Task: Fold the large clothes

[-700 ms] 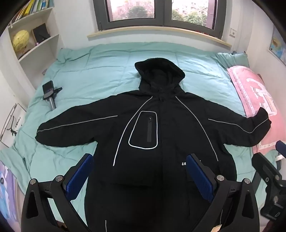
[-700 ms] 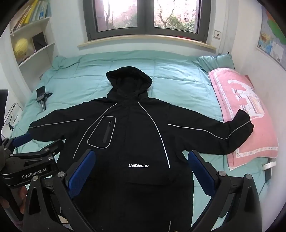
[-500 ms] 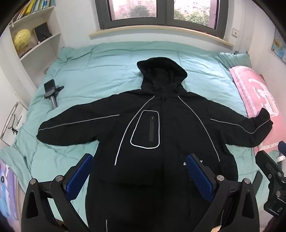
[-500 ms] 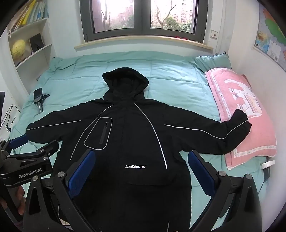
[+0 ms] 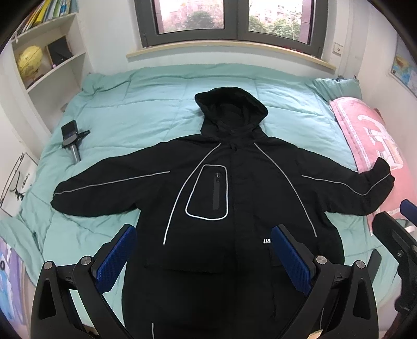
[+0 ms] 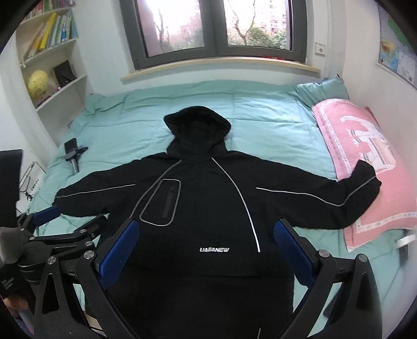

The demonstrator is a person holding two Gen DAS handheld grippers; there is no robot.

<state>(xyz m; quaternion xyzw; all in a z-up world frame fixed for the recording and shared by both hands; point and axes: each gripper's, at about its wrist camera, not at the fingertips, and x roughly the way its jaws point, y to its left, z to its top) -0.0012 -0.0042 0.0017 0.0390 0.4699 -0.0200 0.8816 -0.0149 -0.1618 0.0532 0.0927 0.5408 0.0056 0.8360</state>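
Black jacket (image 5: 234,198) is the whole show here, one big hooded thing spread flat on my bed (image 5: 146,104), front side up, both sleeves stretched out to the sides and the hood pointing at the window (image 5: 229,18).

I've got both claws hanging above the near end of it, tipped steeply down toward the bed. My left claw (image 5: 203,256) is spread as wide as it goes, nothing between the blue pads (image 5: 114,258), not touching the fabric. Through it I see the lower front of the jacket, with the outlined chest pocket just beyond the fingertips. My right claw (image 6: 206,256) is the same deal: wide apart, empty, hovering over the hem area, with the white logo (image 6: 214,249) sitting right between its two fingers. The left claw also pokes into the right camera's view at the left edge, near the end of that sleeve.

Sleeve on the right drapes its cuff up onto the pink pillow (image 6: 365,161); the other sleeve lies flat on the teal quilt.

Count: one jacket, two claws, one pink pillow, one teal pillow (image 6: 323,88) behind it, one phone on a small handle (image 5: 71,138) lying on the quilt well off to the left, one yellow globe (image 5: 30,61) on the shelf (image 5: 56,70).
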